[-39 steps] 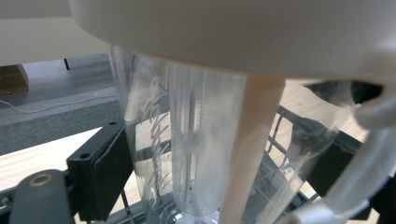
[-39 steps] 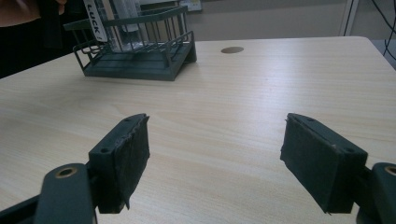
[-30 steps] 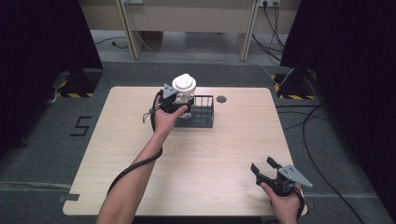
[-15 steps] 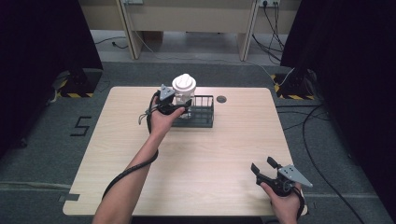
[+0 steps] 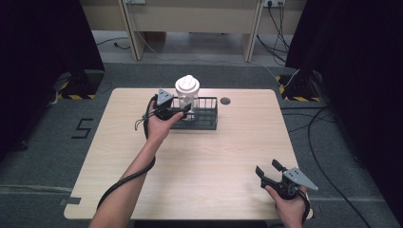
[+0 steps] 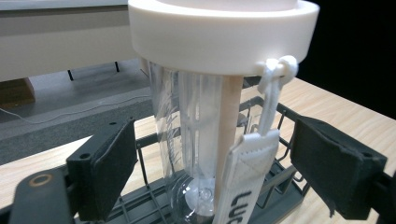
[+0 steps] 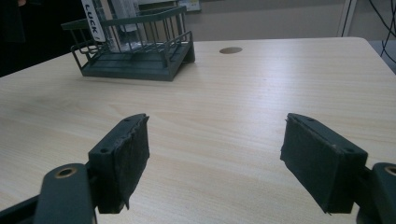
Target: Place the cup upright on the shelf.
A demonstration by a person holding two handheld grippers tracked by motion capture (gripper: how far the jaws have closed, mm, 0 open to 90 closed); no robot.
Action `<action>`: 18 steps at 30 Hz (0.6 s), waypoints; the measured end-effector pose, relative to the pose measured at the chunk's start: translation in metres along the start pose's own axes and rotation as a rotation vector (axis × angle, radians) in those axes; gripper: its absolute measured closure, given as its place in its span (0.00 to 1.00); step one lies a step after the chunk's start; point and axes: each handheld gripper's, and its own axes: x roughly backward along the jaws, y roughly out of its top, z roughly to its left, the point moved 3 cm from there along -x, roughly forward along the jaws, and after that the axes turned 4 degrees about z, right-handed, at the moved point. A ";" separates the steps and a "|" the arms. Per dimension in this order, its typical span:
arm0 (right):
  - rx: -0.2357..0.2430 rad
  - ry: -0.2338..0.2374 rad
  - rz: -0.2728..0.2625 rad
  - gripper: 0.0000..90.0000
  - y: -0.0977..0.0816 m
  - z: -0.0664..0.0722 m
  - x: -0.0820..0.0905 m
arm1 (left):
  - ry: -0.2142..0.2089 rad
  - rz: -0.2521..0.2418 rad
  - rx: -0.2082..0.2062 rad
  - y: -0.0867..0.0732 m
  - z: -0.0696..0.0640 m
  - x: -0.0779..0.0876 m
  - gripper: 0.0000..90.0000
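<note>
Toward the far edge of the tabletop [image 5: 199, 156], left of centre, a clear bottle [image 6: 196, 140] with a white lid [image 5: 187, 86] stands upright inside a dark wire rack [image 5: 204, 116]. A white strap [image 6: 254, 158] hangs from the lid. The left gripper [image 5: 183, 110] sits at the bottle, its fingers [image 6: 105, 172] spread either side, not touching it. The right gripper [image 5: 268, 170] hovers near the near right corner, fingers [image 7: 123, 158] wide apart, holding nothing.

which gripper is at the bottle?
The left gripper: its open jaws flank the clear bottle in the wire rack. The right gripper sits near the table's front edge.
</note>
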 end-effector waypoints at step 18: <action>0.001 -0.003 0.001 0.26 0.000 0.000 0.000 | -0.004 -0.007 -0.011 -0.014 0.004 0.036 0.16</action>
